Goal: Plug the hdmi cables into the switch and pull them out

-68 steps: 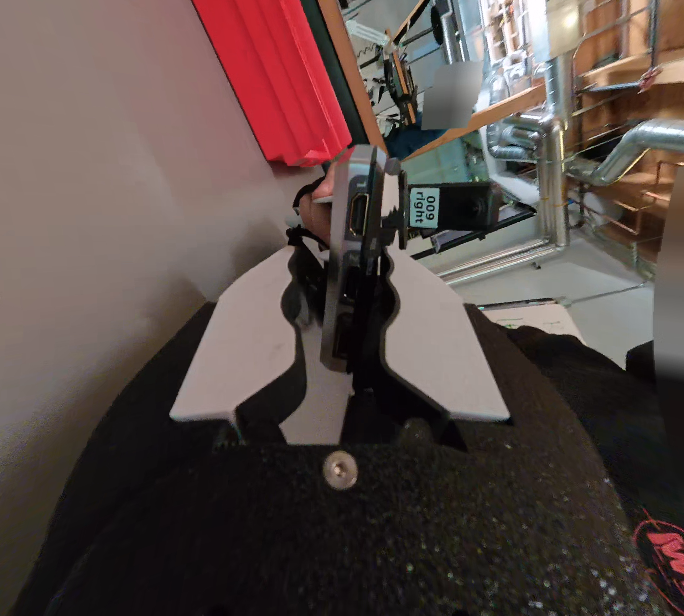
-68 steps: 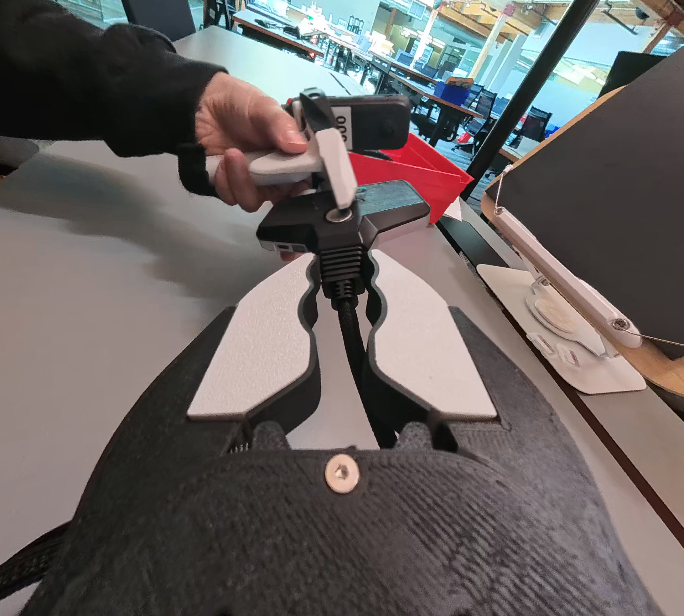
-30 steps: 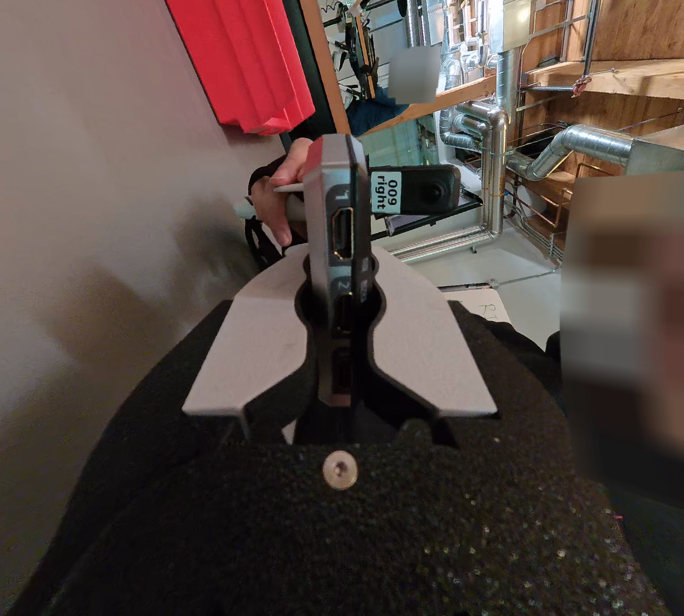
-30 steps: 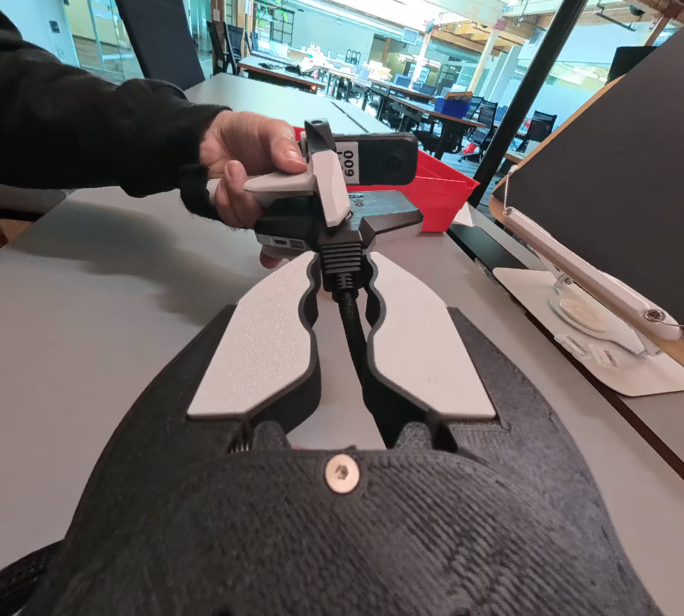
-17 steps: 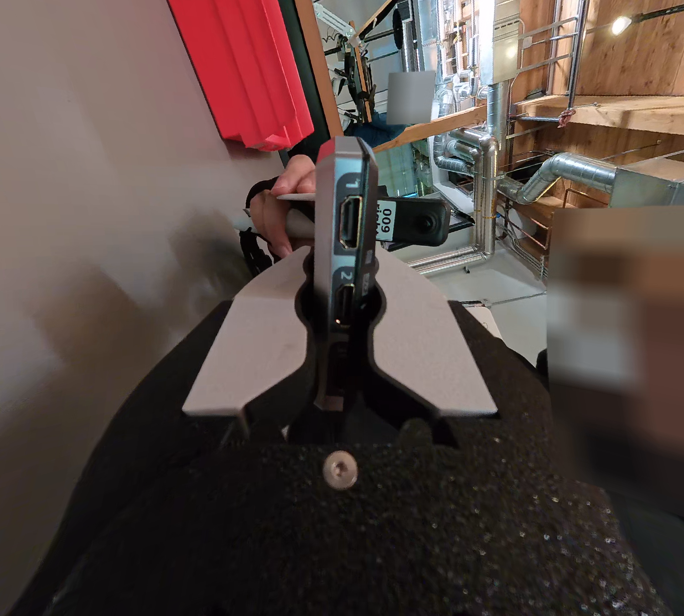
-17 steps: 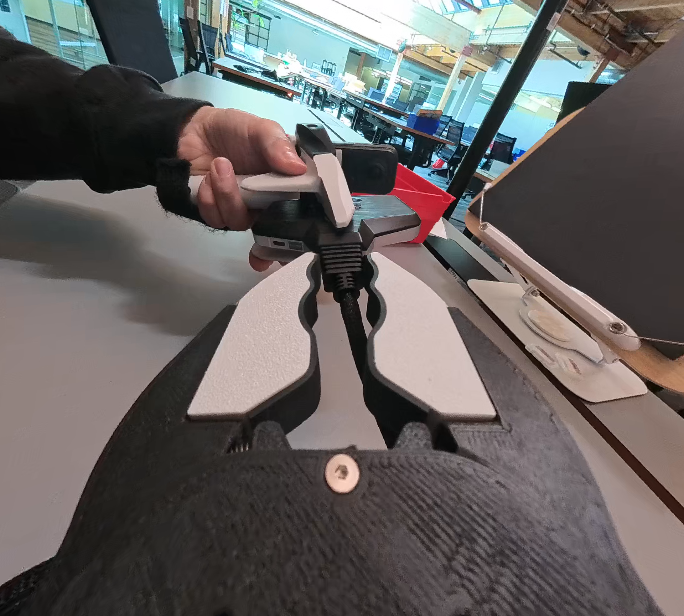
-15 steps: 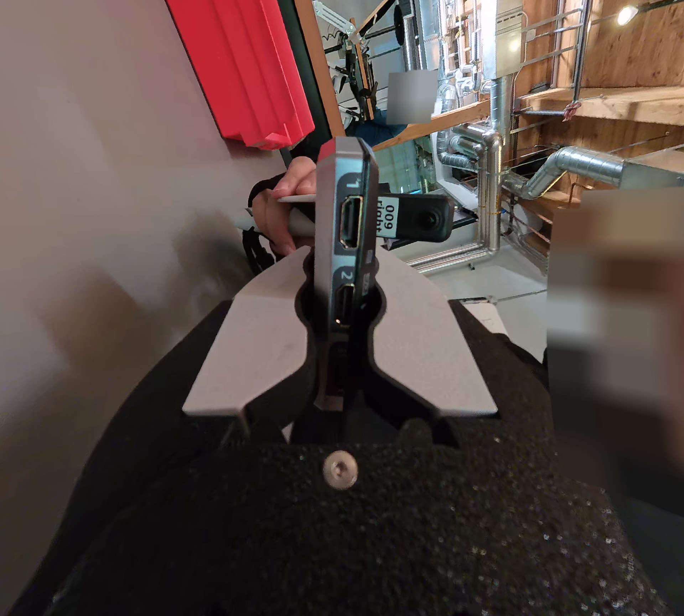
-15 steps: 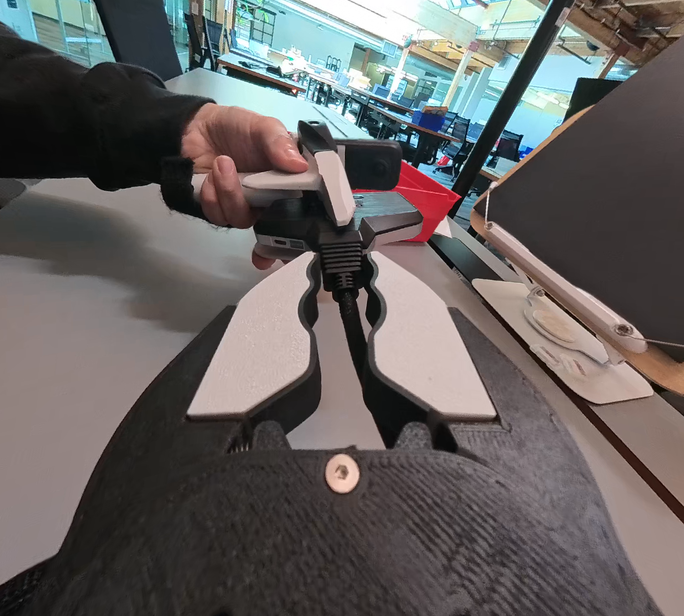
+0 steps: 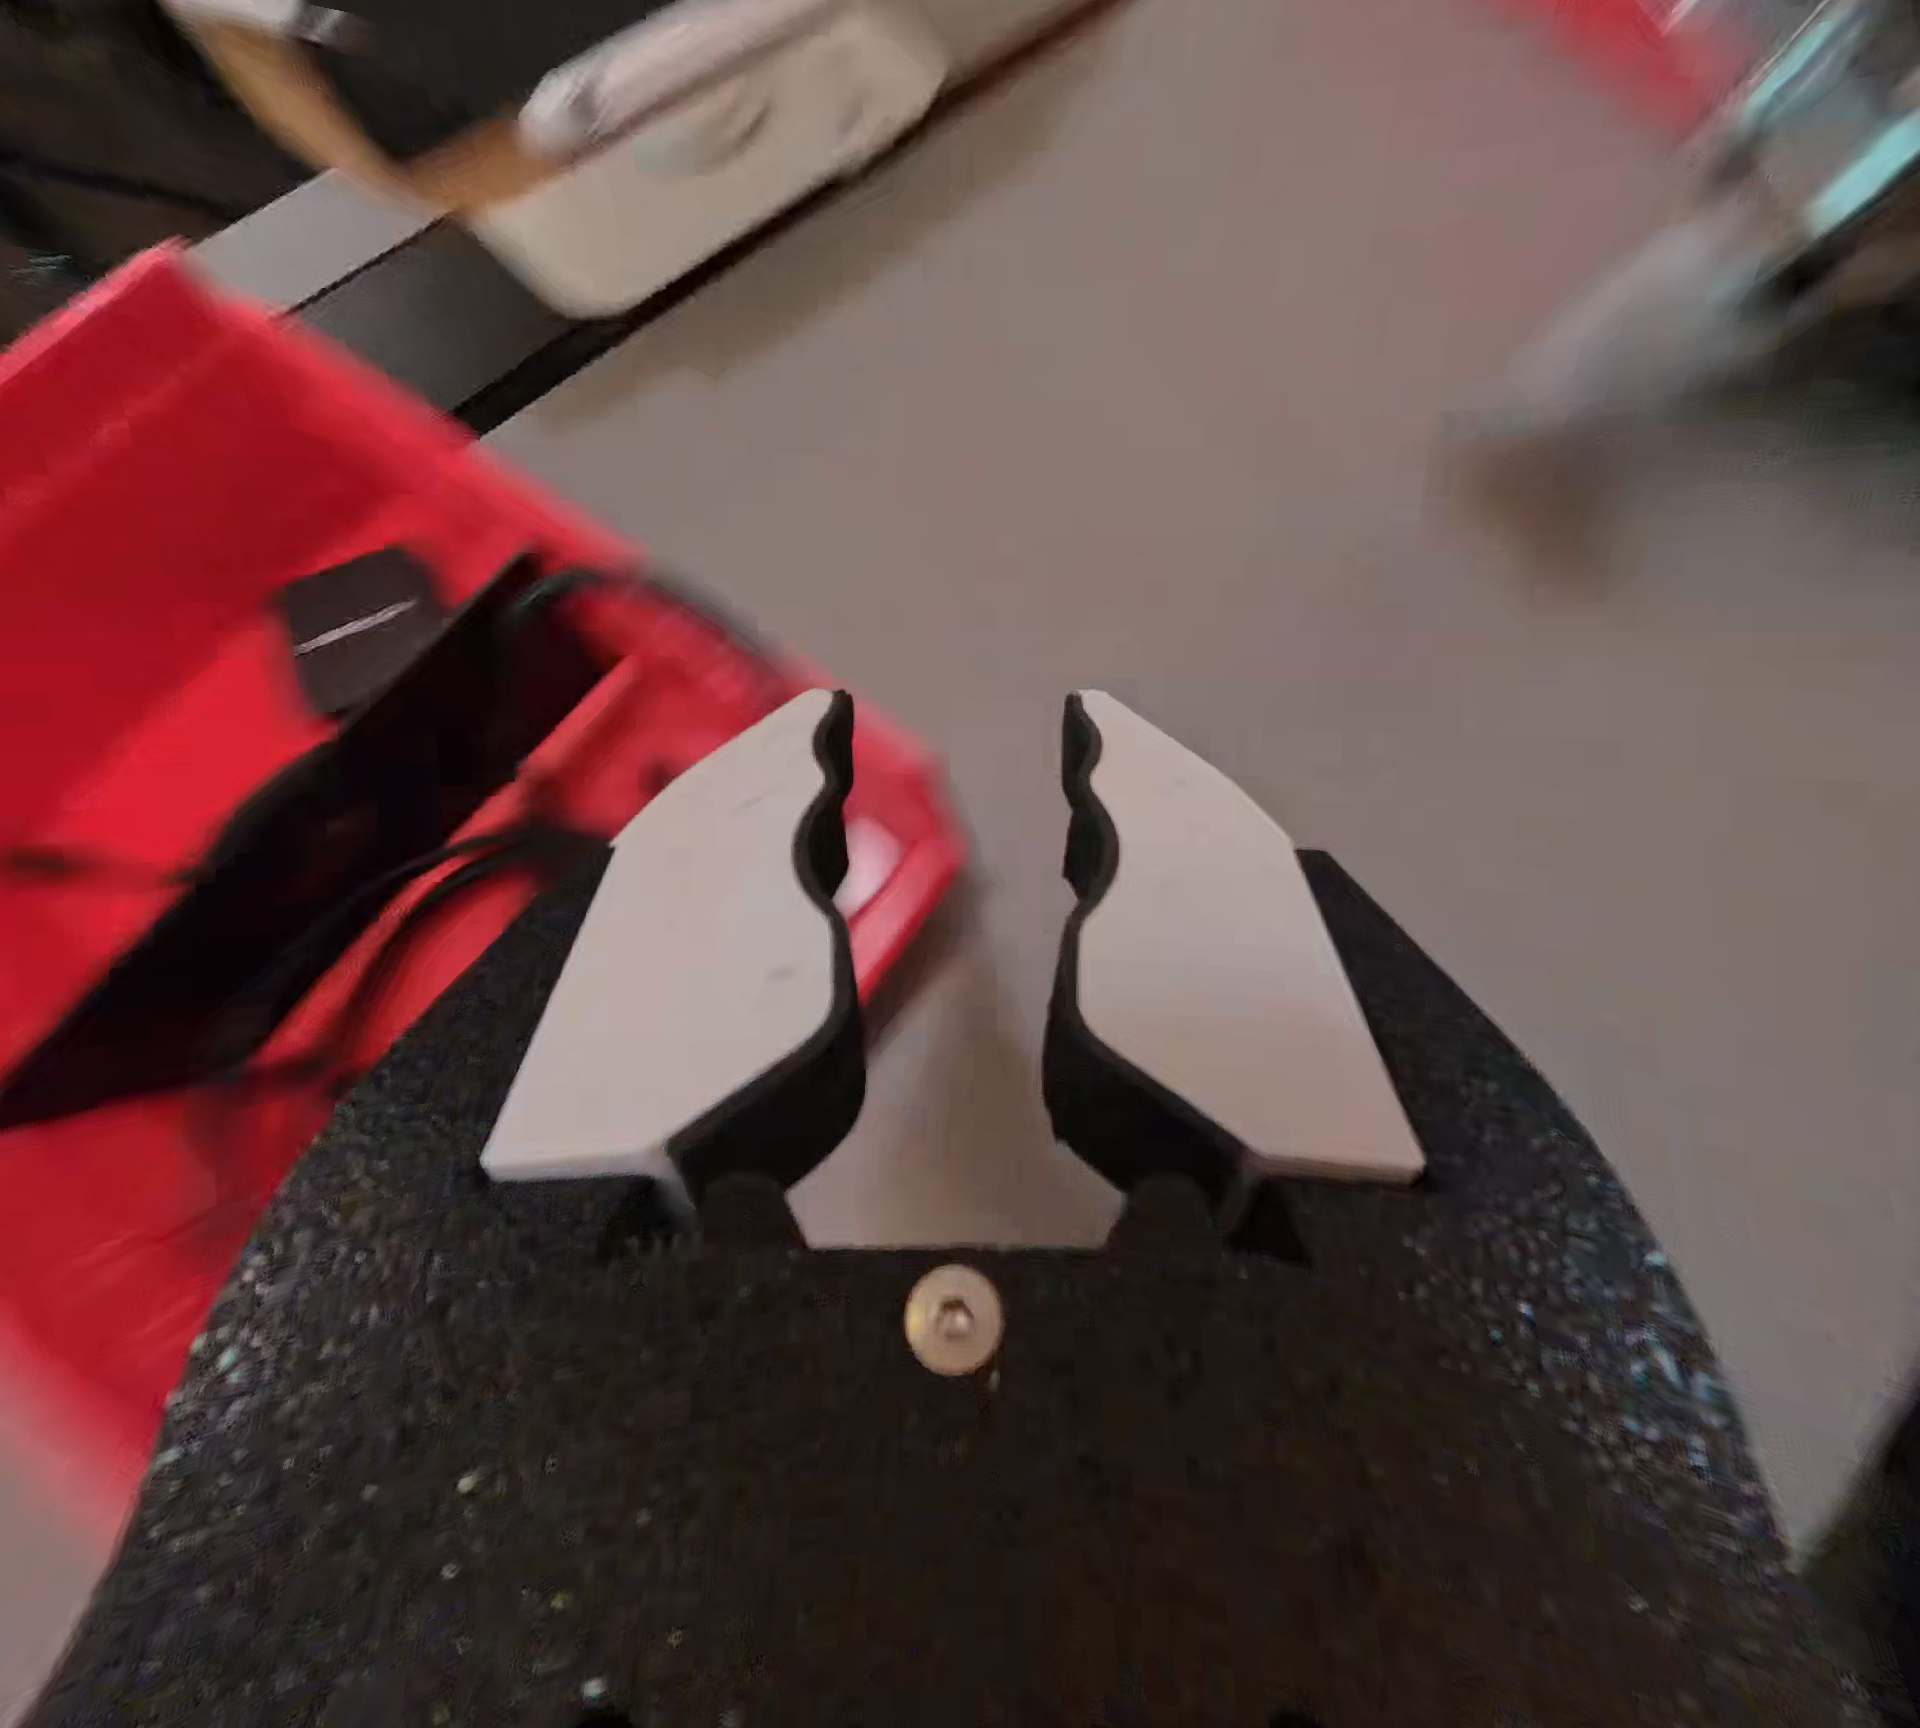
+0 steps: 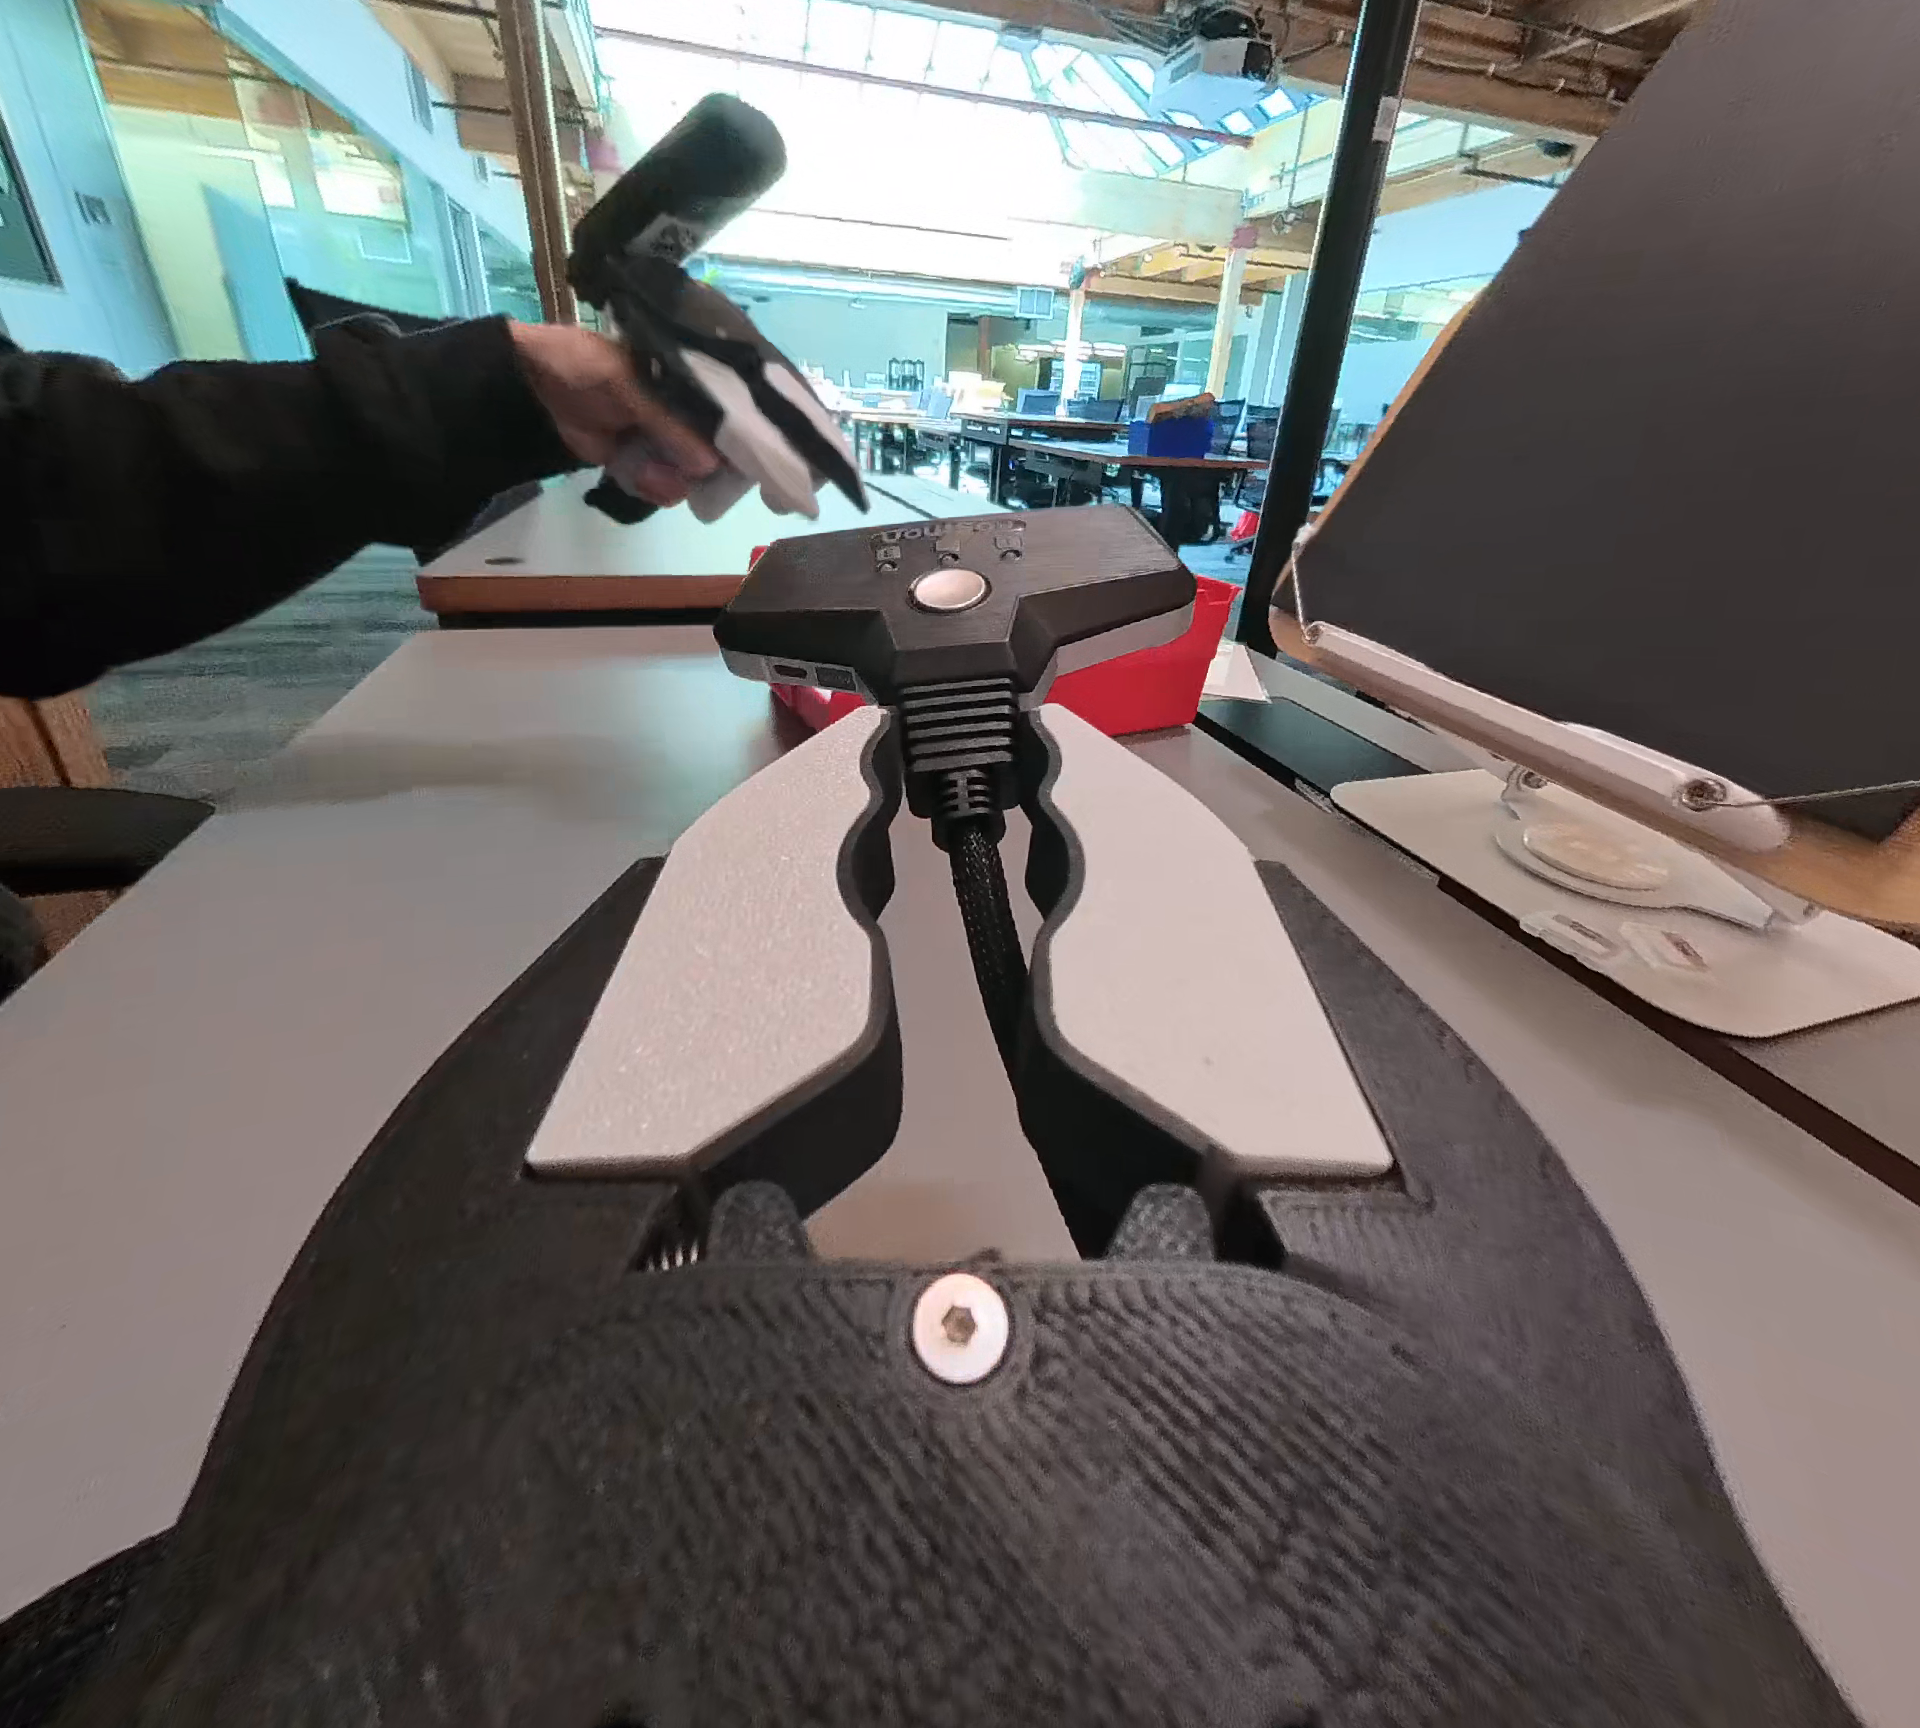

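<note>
My right gripper [image 10: 958, 722] is shut on the ribbed cable neck of the black HDMI switch [image 10: 956, 577] and holds it level above the grey table [image 10: 312, 899]. The switch's braided cable [image 10: 987, 899] runs back between the fingers. My left gripper [image 9: 958, 712] is open and empty above the table [image 9: 1247, 535], beside the corner of a red bin [image 9: 156, 535] that holds black cables [image 9: 343, 805]. In the right wrist view the left gripper [image 10: 769, 442] is in a hand, up and left of the switch and apart from it. The left wrist view is blurred.
The red bin [image 10: 1143, 681] sits behind the switch. A white stand base [image 10: 1662, 930] with a tilted dark board [image 10: 1662, 328] stands on the right; it also shows in the left wrist view [image 9: 727, 120]. A black pole [image 10: 1340, 224] rises behind.
My left gripper has let go of the switch, opened and swung away toward the red bin. My right gripper still holds the switch and has lifted it.
</note>
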A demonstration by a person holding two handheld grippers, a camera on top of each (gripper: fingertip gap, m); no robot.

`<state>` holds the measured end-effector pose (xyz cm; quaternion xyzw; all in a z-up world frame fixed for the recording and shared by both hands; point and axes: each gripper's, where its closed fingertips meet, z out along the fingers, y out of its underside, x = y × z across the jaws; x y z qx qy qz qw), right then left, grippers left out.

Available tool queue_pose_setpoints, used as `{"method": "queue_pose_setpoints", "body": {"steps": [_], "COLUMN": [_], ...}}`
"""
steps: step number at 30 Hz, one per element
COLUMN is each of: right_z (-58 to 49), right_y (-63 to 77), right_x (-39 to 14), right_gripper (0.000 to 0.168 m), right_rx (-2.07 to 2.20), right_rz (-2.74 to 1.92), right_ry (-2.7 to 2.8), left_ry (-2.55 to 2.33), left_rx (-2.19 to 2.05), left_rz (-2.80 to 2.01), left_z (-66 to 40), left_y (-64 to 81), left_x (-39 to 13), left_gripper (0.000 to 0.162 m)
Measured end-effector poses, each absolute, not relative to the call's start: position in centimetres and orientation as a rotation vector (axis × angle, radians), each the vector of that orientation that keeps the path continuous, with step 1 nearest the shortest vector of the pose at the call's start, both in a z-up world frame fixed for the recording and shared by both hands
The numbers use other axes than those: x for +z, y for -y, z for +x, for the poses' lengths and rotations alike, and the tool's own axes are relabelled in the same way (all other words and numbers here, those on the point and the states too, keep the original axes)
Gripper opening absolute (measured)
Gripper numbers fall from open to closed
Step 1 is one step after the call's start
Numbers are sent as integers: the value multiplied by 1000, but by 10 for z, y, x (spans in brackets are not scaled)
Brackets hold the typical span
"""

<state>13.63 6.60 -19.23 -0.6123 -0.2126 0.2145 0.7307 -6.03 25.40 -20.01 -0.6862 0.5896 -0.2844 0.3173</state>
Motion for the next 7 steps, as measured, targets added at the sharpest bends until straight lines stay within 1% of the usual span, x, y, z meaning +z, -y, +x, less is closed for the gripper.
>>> {"method": "queue_pose_setpoints", "body": {"steps": [1,3,6,7], "right_z": [136,133,128,126], "right_y": [-66,-66,-69,-69], "right_x": [-192,-194,-200,-201], "right_gripper": [22,22,22,22], "right_rx": [476,488,477,482], "right_rz": [-1344,-1347,-1370,-1372], "right_ry": [466,478,502,511], "left_ry": [-1646,-1797,-1876,-1881], "left_rx": [-578,-367,-260,-251], "left_rz": [-1791,-1752,-1748,-1743], "left_z": [-83,-117,-139,-141], "left_y": [-271,-294,-309,-311], "left_x": [-213,-237,-264,-269], "left_gripper": [37,35,35,33]}}
